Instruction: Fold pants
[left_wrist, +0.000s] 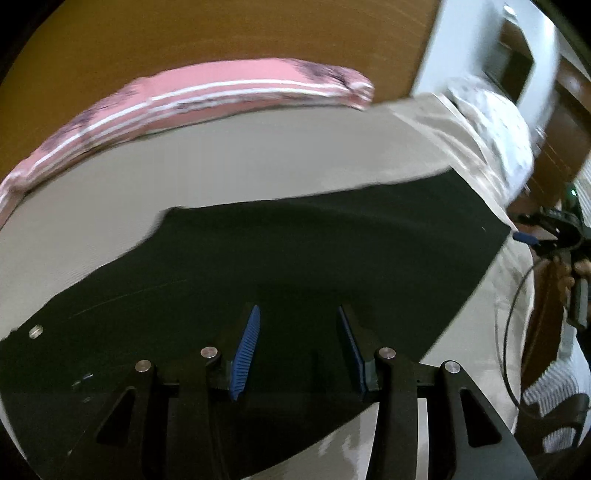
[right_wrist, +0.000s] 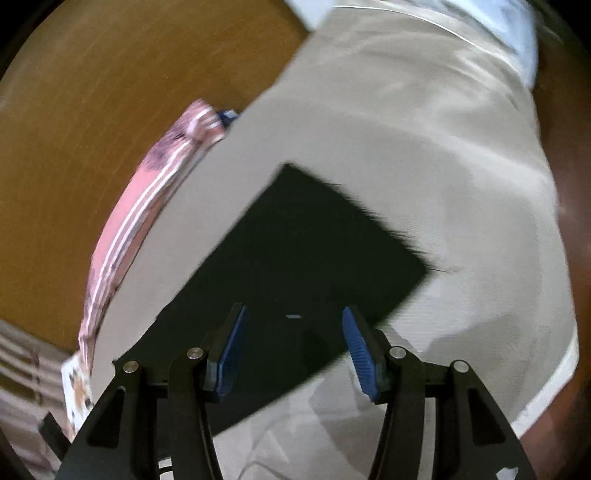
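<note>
The flat black fabric pants lay beneath both half-open, empty grippers, left gripper and right gripper, on beige cloth.

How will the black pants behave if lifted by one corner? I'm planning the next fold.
The black pants lie flat and thin on the beige sheet, so they'll probably droop limply. The layers would likely slide apart. They look light, and unlikely to drag the sheet.
</note>
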